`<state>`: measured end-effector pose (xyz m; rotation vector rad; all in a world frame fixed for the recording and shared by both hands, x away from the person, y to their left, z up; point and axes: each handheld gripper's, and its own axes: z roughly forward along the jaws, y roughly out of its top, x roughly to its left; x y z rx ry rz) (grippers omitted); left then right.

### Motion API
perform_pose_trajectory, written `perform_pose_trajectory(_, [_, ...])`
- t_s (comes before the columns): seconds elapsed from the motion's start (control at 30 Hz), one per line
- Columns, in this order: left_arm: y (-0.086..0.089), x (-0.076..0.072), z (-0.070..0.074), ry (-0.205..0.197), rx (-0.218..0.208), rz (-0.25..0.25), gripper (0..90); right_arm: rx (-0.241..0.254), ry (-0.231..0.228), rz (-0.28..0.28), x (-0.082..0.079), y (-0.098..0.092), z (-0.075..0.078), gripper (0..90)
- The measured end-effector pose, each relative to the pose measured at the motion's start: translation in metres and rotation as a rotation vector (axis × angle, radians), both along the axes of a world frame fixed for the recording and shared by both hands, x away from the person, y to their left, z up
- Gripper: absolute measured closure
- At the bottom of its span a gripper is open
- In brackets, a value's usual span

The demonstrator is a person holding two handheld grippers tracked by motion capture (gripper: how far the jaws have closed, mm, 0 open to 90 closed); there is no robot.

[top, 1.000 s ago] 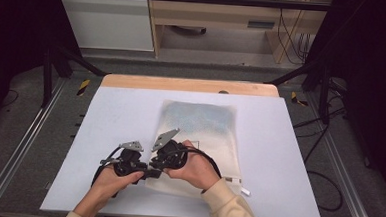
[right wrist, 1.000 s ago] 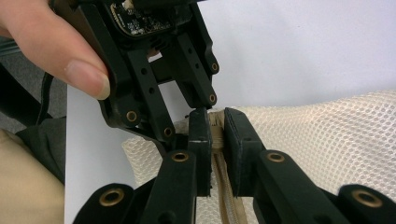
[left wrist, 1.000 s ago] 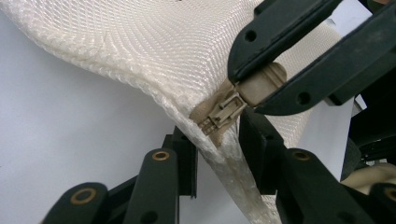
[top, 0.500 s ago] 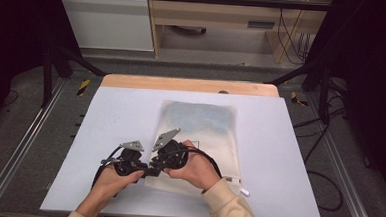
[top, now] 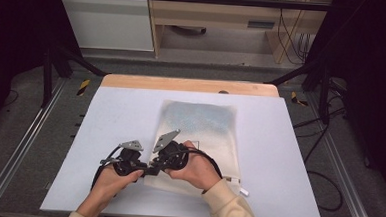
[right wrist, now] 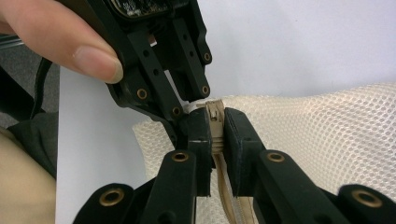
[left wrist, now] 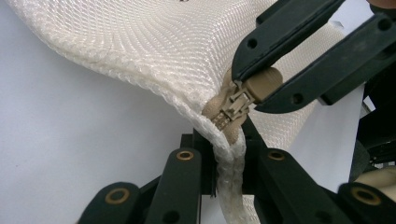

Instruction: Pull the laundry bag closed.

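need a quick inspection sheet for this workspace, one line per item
surface: white table top with a wooden strip along its far edge.
job's things: cream mesh zipper bag lying flat; tan zipper pull at its near left corner.
clutter: nothing seen.
grippers: left gripper has just closed, shut on the bag's corner seam; right gripper shut on the zipper pull.
cables: black gripper cable loops over the bag; more cables hang off the right side.
surroundings: metal rails beside the table, grey floor, wooden furniture behind.
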<state>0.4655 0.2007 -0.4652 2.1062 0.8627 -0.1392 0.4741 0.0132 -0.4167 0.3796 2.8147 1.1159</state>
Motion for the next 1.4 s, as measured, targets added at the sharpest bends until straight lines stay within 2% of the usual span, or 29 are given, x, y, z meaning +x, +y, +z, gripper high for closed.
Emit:
perform_pose_trajectory(0.47, [-0.001,-0.001,0.003,-0.019,0.013,-0.003,83.1,-0.047,0.000,0.003,-0.001,-0.001,-0.004,82.3])
perform_pose_trajectory(0.57, [0.001,-0.001,0.004,-0.022,0.001,0.007,83.3,-0.051,0.000,-0.005,-0.002,-0.002,-0.003,82.3])
perform_pose_trajectory(0.63, [0.006,0.000,0.006,-0.020,-0.016,0.014,83.4,-0.098,-0.021,-0.016,-0.002,-0.003,-0.006,82.3])
perform_pose_trajectory(0.7, [0.008,0.000,0.007,-0.019,-0.021,0.015,83.3,-0.077,-0.001,-0.023,0.000,-0.006,-0.009,82.3])
perform_pose_trajectory(0.8, [0.005,0.000,0.006,-0.025,-0.001,0.005,83.3,-0.084,0.001,-0.023,0.000,-0.008,-0.011,82.3])
perform_pose_trajectory(0.93, [0.006,0.000,0.006,-0.025,-0.010,0.009,83.3,-0.076,0.005,-0.025,0.001,-0.010,-0.010,82.3])
perform_pose_trajectory(1.4, [0.005,0.000,0.007,-0.030,0.001,0.006,83.3,-0.072,0.004,-0.016,0.001,-0.011,-0.009,82.3])
